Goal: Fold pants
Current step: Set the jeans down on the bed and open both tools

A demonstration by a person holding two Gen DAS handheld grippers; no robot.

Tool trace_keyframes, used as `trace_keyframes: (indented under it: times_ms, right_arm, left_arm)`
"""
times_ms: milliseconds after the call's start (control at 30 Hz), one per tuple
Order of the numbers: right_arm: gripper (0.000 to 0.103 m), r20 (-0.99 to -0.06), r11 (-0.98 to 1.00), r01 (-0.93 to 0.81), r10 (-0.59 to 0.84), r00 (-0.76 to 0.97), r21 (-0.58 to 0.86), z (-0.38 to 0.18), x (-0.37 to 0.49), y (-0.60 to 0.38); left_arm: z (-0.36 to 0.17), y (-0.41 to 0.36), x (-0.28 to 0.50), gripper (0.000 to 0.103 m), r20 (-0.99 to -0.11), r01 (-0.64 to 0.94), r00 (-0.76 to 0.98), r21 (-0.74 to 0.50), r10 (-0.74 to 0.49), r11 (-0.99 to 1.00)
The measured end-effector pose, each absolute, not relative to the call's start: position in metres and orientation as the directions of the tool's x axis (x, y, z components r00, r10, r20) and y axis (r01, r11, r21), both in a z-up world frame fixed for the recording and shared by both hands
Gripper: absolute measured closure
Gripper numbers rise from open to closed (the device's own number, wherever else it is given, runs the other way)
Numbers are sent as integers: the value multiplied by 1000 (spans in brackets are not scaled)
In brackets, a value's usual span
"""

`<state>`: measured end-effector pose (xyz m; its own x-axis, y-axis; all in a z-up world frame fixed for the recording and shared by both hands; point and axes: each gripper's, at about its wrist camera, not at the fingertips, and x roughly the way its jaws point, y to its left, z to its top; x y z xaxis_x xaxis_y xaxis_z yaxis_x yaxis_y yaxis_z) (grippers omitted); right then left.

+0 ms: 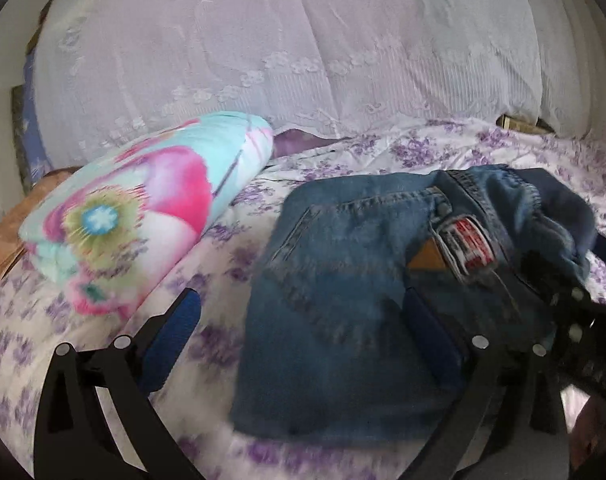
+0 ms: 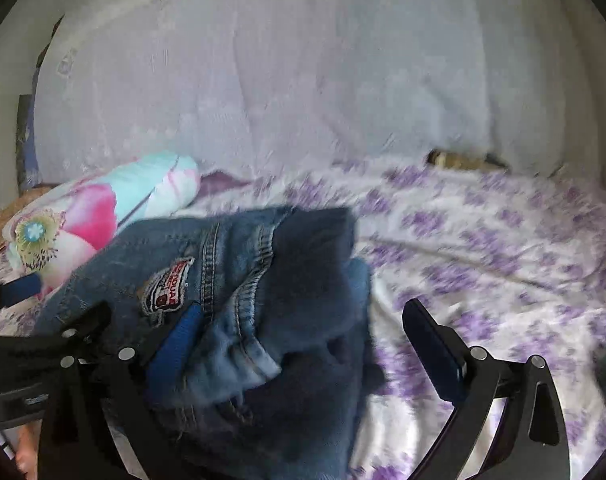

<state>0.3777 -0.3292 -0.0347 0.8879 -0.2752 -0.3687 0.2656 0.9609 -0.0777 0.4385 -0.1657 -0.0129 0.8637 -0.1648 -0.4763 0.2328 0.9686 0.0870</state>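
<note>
Folded jeans (image 1: pixel 343 320) on floral bedsheet (image 1: pixel 423 152), beside rolled blanket (image 1: pixel 143 208). Left gripper (image 1: pixel 299 320) jaws spread, empty. Right gripper (image 2: pixel 303 332) jaws spread, empty, over jeans edge.

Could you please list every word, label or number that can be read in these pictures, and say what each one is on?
Embroidered patch on the jeans: red lettering, too blurred to read with confidence.
The same patch in the left wrist view: blurred, unreadable.
Tan label beside it: no readable text.
No other text is visible.
</note>
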Motion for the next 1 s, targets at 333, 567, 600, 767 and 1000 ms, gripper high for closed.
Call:
trace_keyframes:
  times_ms: [333,567,600,767,1000]
  right_arm:
    - [3,-375,917,385,-323,869,103,-32,276,-348]
    - [3,-354,889,412,-327,876,198,-34,200,-342]
    - [3,-343,892,408,-327,880,195,-33,193,-338]
    - [3,-180,945,316,-297,938,89,-20,143,-291]
    - [3,-175,968,240,-249,952,-74,-17,193,-260]
  left_arm:
    - [-25,-132,344,5,-516,233,848,165,-117,958]
    - [-15,-102,276,5,-502,228,853,108,-145,968]
    - [-14,-100,268,5,-499,229,854,101,-149,968]
    - [-4,-100,234,5,-396,185,912,161,-108,969]
    - [-1,-122,265,5,-370,191,922,190,-110,963]
